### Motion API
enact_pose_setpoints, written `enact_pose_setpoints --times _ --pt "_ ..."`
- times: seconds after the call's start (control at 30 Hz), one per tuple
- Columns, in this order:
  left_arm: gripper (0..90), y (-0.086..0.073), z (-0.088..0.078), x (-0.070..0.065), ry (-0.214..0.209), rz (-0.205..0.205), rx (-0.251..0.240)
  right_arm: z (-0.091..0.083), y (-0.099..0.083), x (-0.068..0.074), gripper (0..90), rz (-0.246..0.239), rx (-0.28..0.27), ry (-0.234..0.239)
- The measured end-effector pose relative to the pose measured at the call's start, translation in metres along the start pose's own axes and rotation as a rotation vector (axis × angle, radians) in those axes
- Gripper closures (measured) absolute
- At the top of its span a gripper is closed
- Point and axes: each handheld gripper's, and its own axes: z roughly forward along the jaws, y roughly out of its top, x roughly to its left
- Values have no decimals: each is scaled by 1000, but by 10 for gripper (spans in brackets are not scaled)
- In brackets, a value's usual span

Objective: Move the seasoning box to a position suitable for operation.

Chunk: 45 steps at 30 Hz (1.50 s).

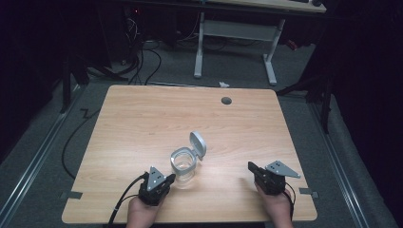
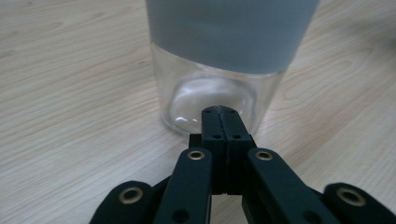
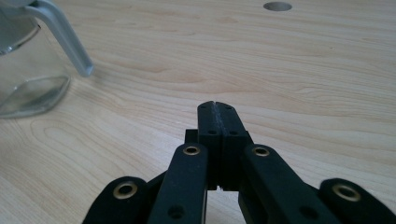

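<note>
While both hands rest at the near edge of the light wooden table [image 1: 142,114], the scene reads:
Jar: a clear glass jar with a grey collar [image 1: 183,165] stands upright near the middle of the near half; its grey flip lid [image 1: 198,144] is swung open and leans up on the far right side
Left gripper: black left gripper [image 1: 170,179] has its jaws pressed together, empty, tips just beside the jar's base on its near left side; whether they touch the glass is unclear
Right gripper: black right gripper [image 1: 252,167] has its jaws pressed together on nothing, well right of the jar
Table hole: a round grey grommet hole [image 1: 226,100] sits at the far right
</note>
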Motion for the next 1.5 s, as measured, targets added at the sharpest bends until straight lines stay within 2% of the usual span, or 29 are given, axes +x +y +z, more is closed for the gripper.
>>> enact_pose_setpoints --times 0.07,0.17,0.27,0.33,0.37,0.4,0.47,0.5,0.57,0.63,0.73,0.77,0.8,0.83,0.9,0.97,1.0,1.03,1.1,1.17,1.2,1.33,1.4,1.5 --pt "900 0 3 -5 -14 -4 2 2 -2 -1 900 8 10 -1" --pt "900 -3 7 -11 -34 13 9 2 0 -1 900 -9 8 -6" --pt "900 -3 4 -10 -31 4 -1 2 1 -3 900 2 -1 -5" --pt "900 0 0 -2 0 -2 -14 3 -1 -2 900 10 6 2" --pt "900 7 0 12 33 -8 -35 4 -2 0 900 1 19 7" --pt "900 7 0 12 33 -8 -35 4 -3 1 900 -13 24 7" --pt "900 15 6 24 63 -11 -51 4 -3 2 900 -19 24 7" --pt "900 24 18 30 71 -22 -60 3 0 1 900 -15 18 1" --pt "900 28 23 31 71 -22 -64 4 1 0 900 -5 14 2" --pt "900 33 34 31 73 -20 -67 5 1 0 900 11 8 7" --pt "900 37 41 31 60 -21 -81 9 -2 5 900 -16 25 14" --pt "900 37 44 29 49 -33 -88 7 -1 6 900 -42 27 8" --pt "900 37 44 29 49 -33 -88 7 -1 6 900 -42 27 8" --pt "900 34 45 28 50 -51 -79 4 1 3 900 -13 8 9" --pt "900 33 44 27 49 -51 -74 5 1 1 900 6 3 9" --pt "900 31 38 22 38 -14 -79 8 -3 2 900 8 17 8" --pt "900 31 38 22 38 -14 -79 8 -3 2 900 8 17 8" --pt "900 31 36 22 30 -12 -85 6 -3 5 900 -38 27 6" --pt "900 31 35 21 23 -25 -90 5 -2 5 900 -42 23 -1" --pt "900 32 35 21 22 -40 -89 3 1 2 900 -6 1 -5" --pt "900 32 34 21 23 -40 -88 3 1 2 900 -4 -2 -6" --pt "900 31 31 18 16 -11 -88 4 -3 6 900 -19 15 -1" --pt "900 31 30 17 7 -16 -95 2 -3 7 900 -35 18 -6" --pt "900 29 26 13 5 -35 -85 0 3 3 900 -2 -12 -10"
